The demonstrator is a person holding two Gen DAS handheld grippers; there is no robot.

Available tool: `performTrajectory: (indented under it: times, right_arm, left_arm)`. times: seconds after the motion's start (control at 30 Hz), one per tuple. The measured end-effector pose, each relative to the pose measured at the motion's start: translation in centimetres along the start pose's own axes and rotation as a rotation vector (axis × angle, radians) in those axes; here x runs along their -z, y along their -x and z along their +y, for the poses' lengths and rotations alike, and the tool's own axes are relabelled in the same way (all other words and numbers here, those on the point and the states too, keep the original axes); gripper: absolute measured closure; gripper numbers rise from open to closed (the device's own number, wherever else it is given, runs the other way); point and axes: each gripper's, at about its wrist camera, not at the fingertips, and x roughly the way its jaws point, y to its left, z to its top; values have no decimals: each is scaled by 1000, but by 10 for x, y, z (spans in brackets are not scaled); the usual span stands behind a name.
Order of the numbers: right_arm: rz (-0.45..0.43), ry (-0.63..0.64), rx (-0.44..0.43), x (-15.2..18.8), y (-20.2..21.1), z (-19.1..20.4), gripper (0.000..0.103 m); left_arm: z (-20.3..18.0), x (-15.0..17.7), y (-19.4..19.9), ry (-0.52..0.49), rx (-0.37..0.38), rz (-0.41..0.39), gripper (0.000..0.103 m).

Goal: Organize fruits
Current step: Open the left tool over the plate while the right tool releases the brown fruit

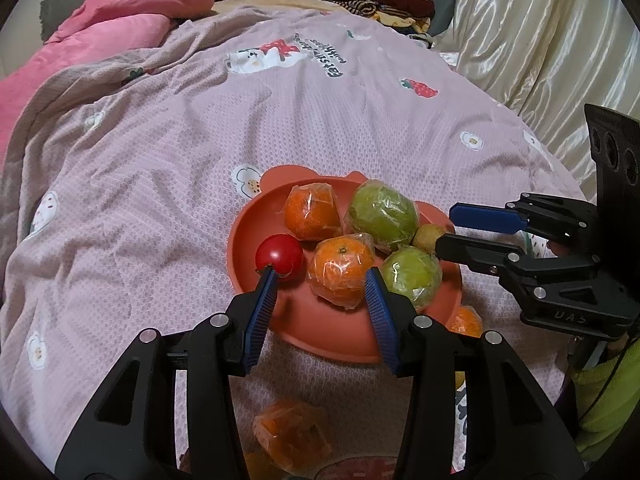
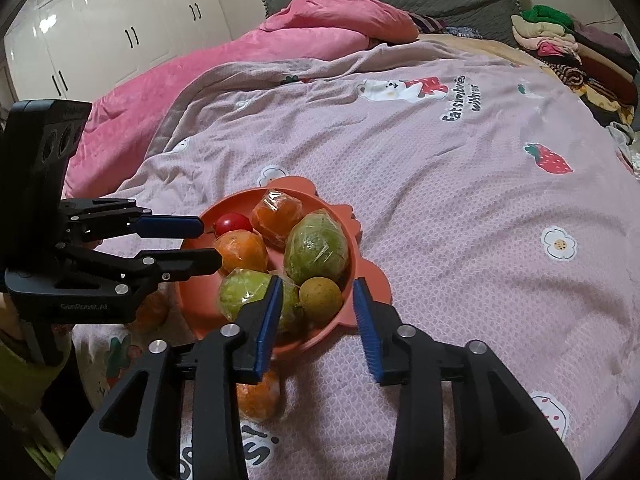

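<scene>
**Six fruits in the bowl, two oranges outside it**

A round terracotta-orange plastic bowl (image 1: 256, 236) with small ear-shaped tabs on its rim sits on a pink quilted bedspread (image 1: 160, 160) printed with flowers and strawberries. Inside it, counted from both views: one glossy red tomato-like fruit (image 1: 279, 257), two plastic-wrapped oranges (image 1: 312, 214) (image 1: 342, 270), two plastic-wrapped green fruits (image 1: 382, 214) (image 1: 412, 274), and one small unwrapped yellow-green fruit (image 2: 321, 295). That makes six, packed touching one another toward the bowl's right half.

Two more wrapped oranges lie on the bedspread outside the bowl: one (image 1: 466, 322) just beside its near rim, another (image 1: 292, 434) nearer the camera (partly hidden behind the gripper's body).

The left gripper (image 1: 320, 272) hangs over the bowl's near edge, released and grasping nothing, one fingertip at the red fruit. The right gripper (image 2: 316, 292) is likewise spread wide and empty, framing the small yellow-green fruit.
</scene>
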Motion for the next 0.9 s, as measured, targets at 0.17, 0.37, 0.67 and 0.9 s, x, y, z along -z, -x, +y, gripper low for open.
performTrajectory:
  times: [0.17, 0.37, 0.67, 0.9]
  right_arm:
    - [-11, -5, 2, 1, 4, -1, 62]
    - [-24, -7, 3, 2, 8, 1, 54]
    - [-43, -12, 3, 3, 16, 0, 41]
    - [-57, -15, 8, 4, 21, 0, 32]
  left_arm:
    - [-1, 0, 4, 0, -1, -7, 65]
    - [-1, 1, 7, 5, -6, -15, 63]
    - [0, 2, 17, 16, -20, -33, 54]
    - [5, 4, 27, 36, -35, -55, 46]
